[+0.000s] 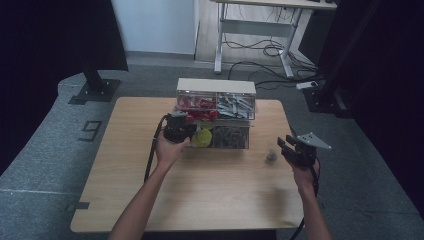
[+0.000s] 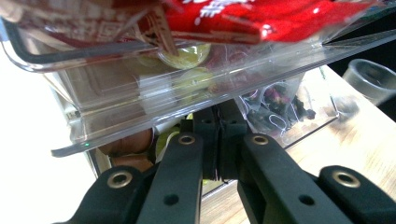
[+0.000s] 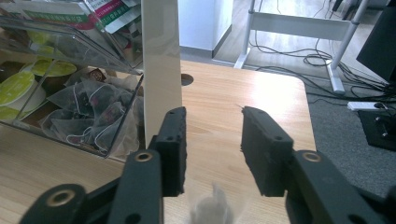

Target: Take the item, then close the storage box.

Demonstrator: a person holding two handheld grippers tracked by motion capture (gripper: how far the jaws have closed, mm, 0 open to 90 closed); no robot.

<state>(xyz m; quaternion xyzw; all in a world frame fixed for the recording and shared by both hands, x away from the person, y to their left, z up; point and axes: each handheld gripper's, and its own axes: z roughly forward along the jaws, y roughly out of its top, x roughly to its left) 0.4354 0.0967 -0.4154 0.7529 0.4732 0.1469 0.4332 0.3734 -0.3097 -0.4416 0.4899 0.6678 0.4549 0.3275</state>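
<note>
1. Entering from the bottom edge of the high view, two bare forearms reach out over the wooden surface, each hand carrying a gripper.
2. The right gripper hangs over the right part of the surface. Its jaws stand apart, their pads pressing on nothing.
3. Low in the gap between those jaws, the right gripper view shows a pale blurred thing. It is too blurred to tell what it is.
4. Just left of the right gripper in the high view, a small clear cup stands on the surface, apart from the jaws. It also shows at the right edge of the left gripper view.
5. The left gripper is up against the front left of the clear organizer. Its jaws are closed tight together beneath the lip of a tilted clear drawer. Whether they pinch anything I cannot tell.
6. Inside the organizer, red packets fill the upper left. Green-lidded pods lie lower left, and mesh sachets lower right.
7. Beyond the surface are grey floor, a white-legged desk and loose cables.
</note>
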